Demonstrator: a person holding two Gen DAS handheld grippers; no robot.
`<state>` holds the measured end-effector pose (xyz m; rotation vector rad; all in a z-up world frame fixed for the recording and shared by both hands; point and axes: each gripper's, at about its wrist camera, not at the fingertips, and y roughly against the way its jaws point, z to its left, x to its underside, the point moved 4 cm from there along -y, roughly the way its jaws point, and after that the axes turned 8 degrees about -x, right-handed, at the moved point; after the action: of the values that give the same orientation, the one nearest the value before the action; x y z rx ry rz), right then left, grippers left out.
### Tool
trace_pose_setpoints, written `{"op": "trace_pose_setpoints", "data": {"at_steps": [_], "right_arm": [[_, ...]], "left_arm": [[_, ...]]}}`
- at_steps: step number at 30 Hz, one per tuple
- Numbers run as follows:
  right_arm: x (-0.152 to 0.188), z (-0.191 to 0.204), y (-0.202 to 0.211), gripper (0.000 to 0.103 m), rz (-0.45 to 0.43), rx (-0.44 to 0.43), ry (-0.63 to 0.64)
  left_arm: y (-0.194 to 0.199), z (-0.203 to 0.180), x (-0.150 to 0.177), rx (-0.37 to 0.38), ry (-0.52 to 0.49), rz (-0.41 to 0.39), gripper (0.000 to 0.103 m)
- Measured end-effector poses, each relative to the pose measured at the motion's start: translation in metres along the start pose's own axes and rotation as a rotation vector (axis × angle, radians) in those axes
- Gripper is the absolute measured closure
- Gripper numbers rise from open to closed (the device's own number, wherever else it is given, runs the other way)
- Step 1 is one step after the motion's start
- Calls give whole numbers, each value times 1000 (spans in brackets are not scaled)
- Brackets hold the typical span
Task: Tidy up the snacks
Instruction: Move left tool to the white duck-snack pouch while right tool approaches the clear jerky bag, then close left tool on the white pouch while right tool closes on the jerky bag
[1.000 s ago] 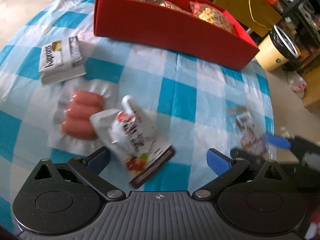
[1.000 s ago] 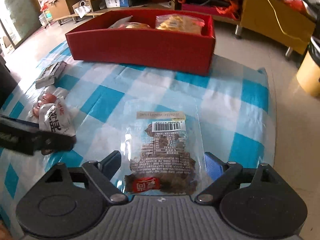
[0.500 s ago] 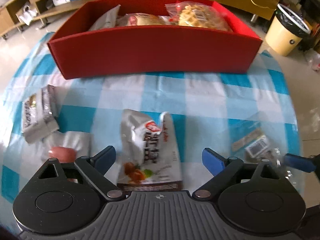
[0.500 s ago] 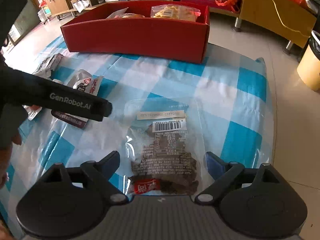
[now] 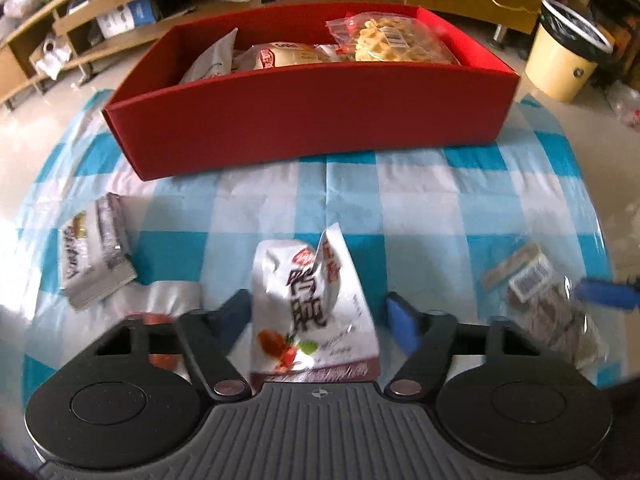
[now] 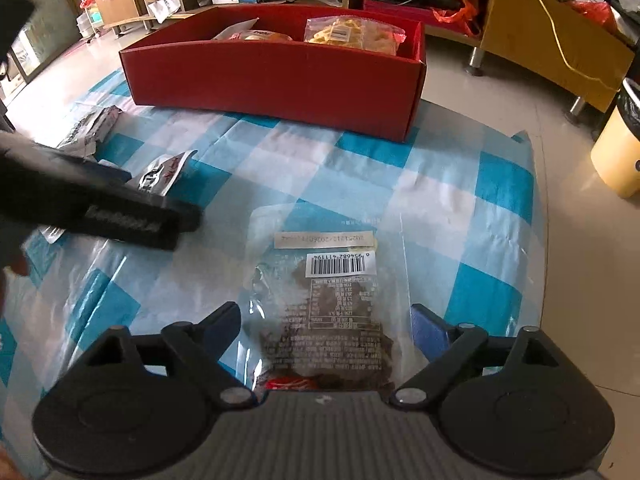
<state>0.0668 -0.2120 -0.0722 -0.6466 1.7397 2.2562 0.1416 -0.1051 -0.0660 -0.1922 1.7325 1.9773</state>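
Observation:
A red box (image 5: 312, 128) with several snack bags in it stands at the far side of the blue checked cloth; it also shows in the right wrist view (image 6: 276, 80). My left gripper (image 5: 320, 316) is open, its jaws either side of a white pouch with red print (image 5: 310, 304). My right gripper (image 6: 326, 322) is open around a clear bag of dark dried snack with a barcode (image 6: 332, 312), which also shows in the left wrist view (image 5: 536, 300). The left gripper's black body (image 6: 100, 208) crosses the right wrist view.
A grey-white wafer pack (image 5: 94, 264) lies at the left. A sausage pack (image 5: 160, 320) is partly hidden behind the left finger. A yellow bin (image 5: 564, 64) stands on the floor beyond the table's right edge. Shelves and a cabinet line the back.
My left gripper has swung to face the red box, closed in on the white pouch and narrowed its jaws toward it. The right gripper has stayed over the clear bag.

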Motion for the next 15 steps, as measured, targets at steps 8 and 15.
{"op": "trace_pose_setpoints", "data": {"at_steps": [8, 15], "right_arm": [[7, 16, 2, 15, 14, -34, 45], [12, 19, 3, 14, 23, -42, 56]], "left_arm": [[21, 7, 36, 57, -50, 24, 36], [34, 21, 73, 77, -72, 46, 31]]}}
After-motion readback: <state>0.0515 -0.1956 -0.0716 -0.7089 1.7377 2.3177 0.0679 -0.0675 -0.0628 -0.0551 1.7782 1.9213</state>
